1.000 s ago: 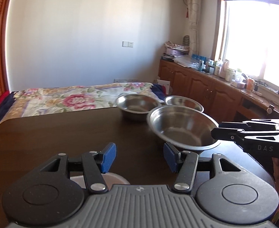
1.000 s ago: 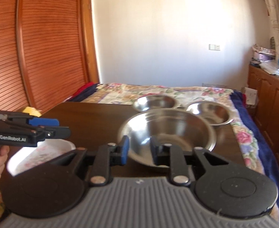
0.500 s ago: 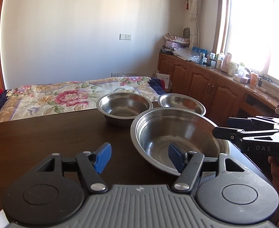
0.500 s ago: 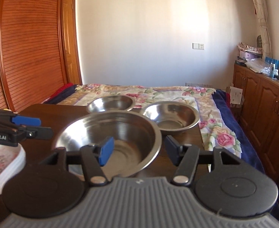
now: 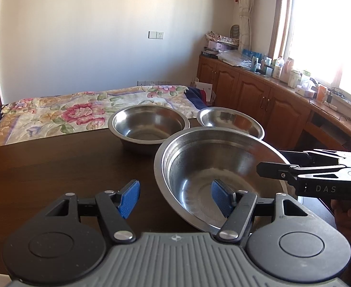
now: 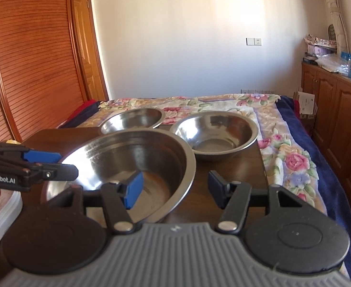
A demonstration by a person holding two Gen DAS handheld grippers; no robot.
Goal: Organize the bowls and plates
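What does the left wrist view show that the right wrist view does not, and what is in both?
Only the left wrist view: the bright window and the right gripper seen from the side.
Only the right wrist view: the slatted wooden door, the white plates and the left gripper seen from the side.
Both: the large bowl, two smaller bowls, the dark table, the floral bed, the cabinets. Both jaws stand open, astride the large bowl's rim.
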